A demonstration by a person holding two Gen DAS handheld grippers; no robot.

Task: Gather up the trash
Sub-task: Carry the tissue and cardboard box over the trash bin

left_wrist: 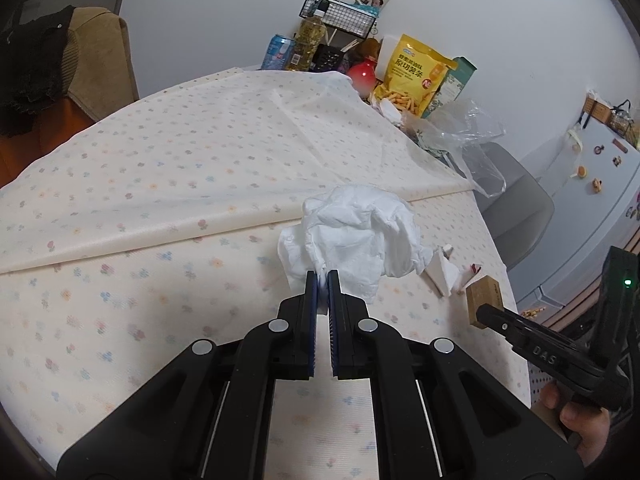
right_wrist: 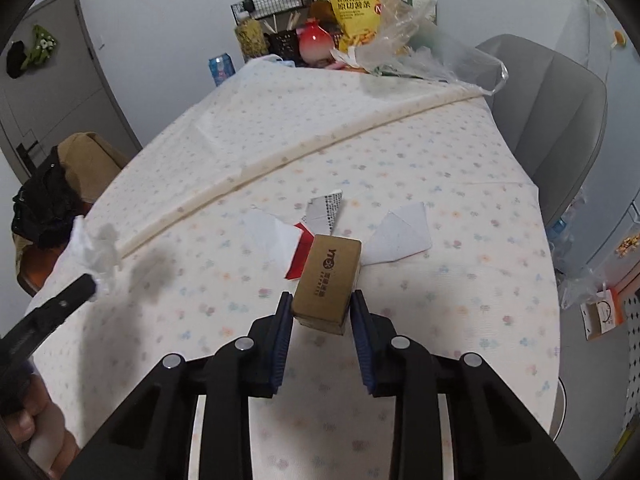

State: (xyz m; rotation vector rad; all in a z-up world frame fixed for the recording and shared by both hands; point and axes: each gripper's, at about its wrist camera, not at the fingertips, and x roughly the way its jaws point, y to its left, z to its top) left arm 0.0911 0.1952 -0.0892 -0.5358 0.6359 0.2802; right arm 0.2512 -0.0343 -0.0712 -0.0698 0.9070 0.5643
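Observation:
My left gripper is shut on a crumpled white tissue and holds it above the floral tablecloth. The tissue also shows at the left of the right wrist view. My right gripper is shut on a small brown cardboard box, lifted a little over the table. The box and the right gripper show at the right of the left wrist view. White, red and printed paper scraps lie on the cloth just beyond the box.
A clear plastic bag lies at the table's far right corner. A yellow snack bag, red vase, oil bottle, can and wire basket stand at the back. A grey chair is on the right.

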